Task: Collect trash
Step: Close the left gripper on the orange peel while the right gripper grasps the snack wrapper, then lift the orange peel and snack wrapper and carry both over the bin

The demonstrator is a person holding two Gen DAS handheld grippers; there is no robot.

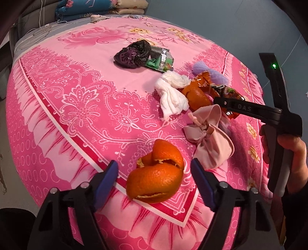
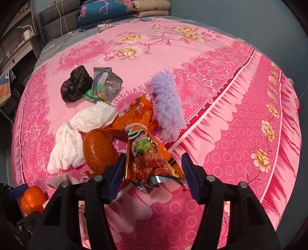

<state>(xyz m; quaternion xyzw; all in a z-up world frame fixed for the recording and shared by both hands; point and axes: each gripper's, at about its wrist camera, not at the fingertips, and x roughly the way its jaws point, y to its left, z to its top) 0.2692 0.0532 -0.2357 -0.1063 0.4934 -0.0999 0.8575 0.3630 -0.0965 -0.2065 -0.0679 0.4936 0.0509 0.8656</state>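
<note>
1. The left gripper (image 1: 154, 184) straddles a curled orange peel (image 1: 156, 177) at the near edge of the bed; its blue pads stand a little off the peel on either side, so the jaws are released, not clamped.
2. The right gripper (image 2: 152, 173) has an orange snack wrapper (image 2: 152, 155) between its jaws. The left pad lies against the wrapper's edge, but I cannot tell whether both pads press on it.
3. Just beside the peel, in the left wrist view, lies a knotted pale pink cloth (image 1: 208, 142), and the right gripper's black finger crosses above it, held by a hand (image 1: 288, 153) at the frame's right.
4. A second orange peel (image 2: 99, 152) sits against the wrapper's left side, crowding the right gripper's left pad.
5. A crumpled white tissue (image 2: 77, 134) touches that peel on its far left.
6. A fluffy lilac piece (image 2: 167, 107) lies just right of the wrapper's far end.
7. Farther back, a scrunched black plastic bag (image 2: 76, 86) touches a silver-and-green foil packet (image 2: 105, 86).
8. Everything rests on a pink floral bedspread (image 2: 231, 125).
9. At the bed's head are folded quilts (image 2: 107, 9), with a grey-blue wall (image 1: 231, 19) behind.
</note>
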